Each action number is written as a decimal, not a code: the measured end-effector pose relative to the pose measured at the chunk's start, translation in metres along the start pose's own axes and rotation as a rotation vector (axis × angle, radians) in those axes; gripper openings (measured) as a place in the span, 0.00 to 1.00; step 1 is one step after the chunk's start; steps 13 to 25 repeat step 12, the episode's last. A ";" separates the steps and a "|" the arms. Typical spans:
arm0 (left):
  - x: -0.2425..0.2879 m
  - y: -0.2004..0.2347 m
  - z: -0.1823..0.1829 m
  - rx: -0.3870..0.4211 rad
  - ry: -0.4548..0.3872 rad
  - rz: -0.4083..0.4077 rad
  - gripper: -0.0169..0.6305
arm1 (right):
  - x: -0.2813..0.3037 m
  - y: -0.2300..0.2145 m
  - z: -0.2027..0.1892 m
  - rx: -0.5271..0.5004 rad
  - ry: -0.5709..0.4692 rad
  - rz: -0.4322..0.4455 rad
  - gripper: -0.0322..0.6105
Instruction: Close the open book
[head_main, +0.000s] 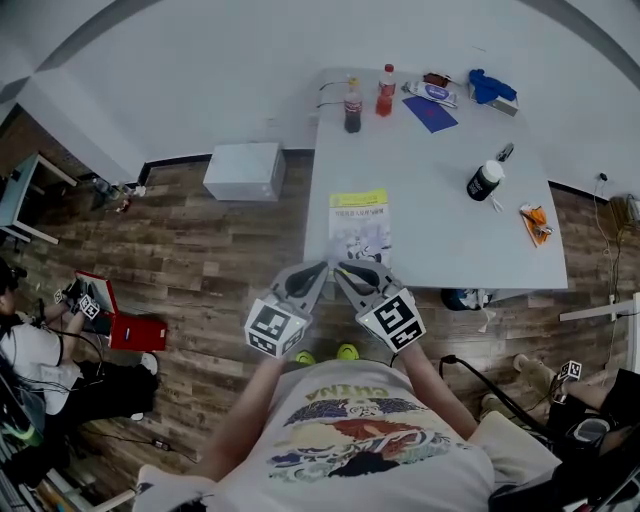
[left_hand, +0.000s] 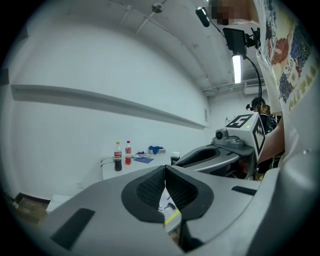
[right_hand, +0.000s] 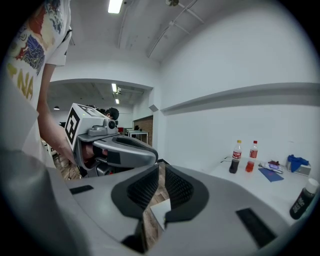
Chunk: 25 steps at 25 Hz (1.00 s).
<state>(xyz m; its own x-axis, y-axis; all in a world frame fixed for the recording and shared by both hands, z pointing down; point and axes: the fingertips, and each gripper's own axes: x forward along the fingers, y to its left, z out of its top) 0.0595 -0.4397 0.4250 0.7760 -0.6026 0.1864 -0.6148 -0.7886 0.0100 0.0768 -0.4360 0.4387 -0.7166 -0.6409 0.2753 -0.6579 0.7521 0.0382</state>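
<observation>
Head view: a thin book with a yellow-banded white cover (head_main: 360, 222) lies flat, apparently closed, at the near edge of the white counter (head_main: 450, 220), centre frame. Just below it, the grey left gripper (head_main: 316, 270) has its fingers pressed together, empty. Beside it, the grey right gripper (head_main: 347, 270) holds its fingers a sliver apart, nothing between them.

Grey right gripper (right_hand: 161, 167) jaws a narrow slit apart, empty; dark cola bottle (right_hand: 234, 157) and red drink bottle (right_hand: 251, 157) on white table (right_hand: 272, 192).
</observation>
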 end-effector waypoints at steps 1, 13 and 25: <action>0.001 0.001 0.000 0.000 0.000 0.000 0.05 | 0.000 -0.001 0.000 0.001 0.003 -0.001 0.13; 0.006 0.004 0.000 0.003 0.003 -0.008 0.05 | 0.007 -0.007 0.006 0.007 -0.008 -0.001 0.13; 0.006 0.004 0.000 0.003 0.003 -0.008 0.05 | 0.007 -0.007 0.006 0.007 -0.008 -0.001 0.13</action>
